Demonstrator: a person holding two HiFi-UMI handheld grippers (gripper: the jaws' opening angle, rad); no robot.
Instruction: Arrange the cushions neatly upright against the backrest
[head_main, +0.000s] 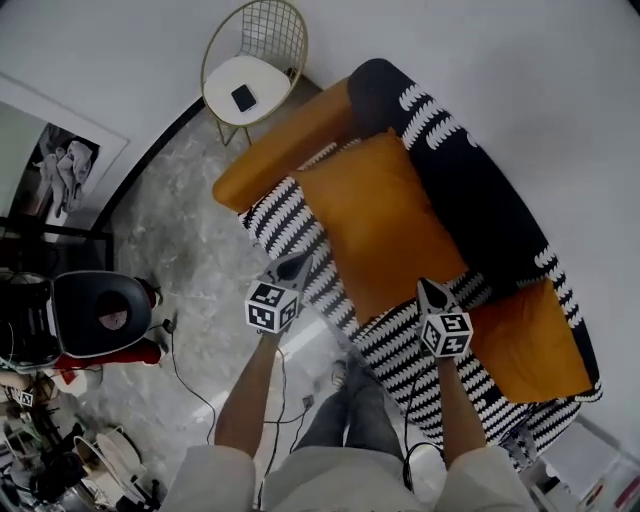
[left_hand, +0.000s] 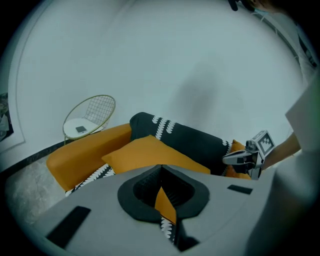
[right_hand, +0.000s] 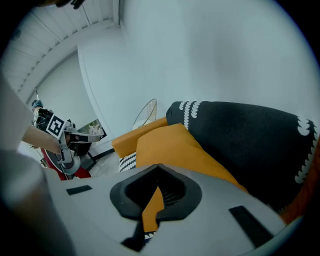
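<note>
Barely starting: big orange cushion (head_main: 385, 225) and second cushion (head_main: 530, 345) at its 4 o'clock are lying slumped, not upright against backrest (head_main: 480, 190); left gripper (head_main: 295, 262) and right gripper (head_main: 428, 288) are hovering, jaws pressed together, empty.

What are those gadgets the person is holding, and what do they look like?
The left hand-held gripper and right hand-held gripper are grey, each tapering to two black pointed jaws. Each carries a white cube printed with black square markers. A thin dark cable trails down from the left one. The person's pale sleeves end near the elbow.
</note>
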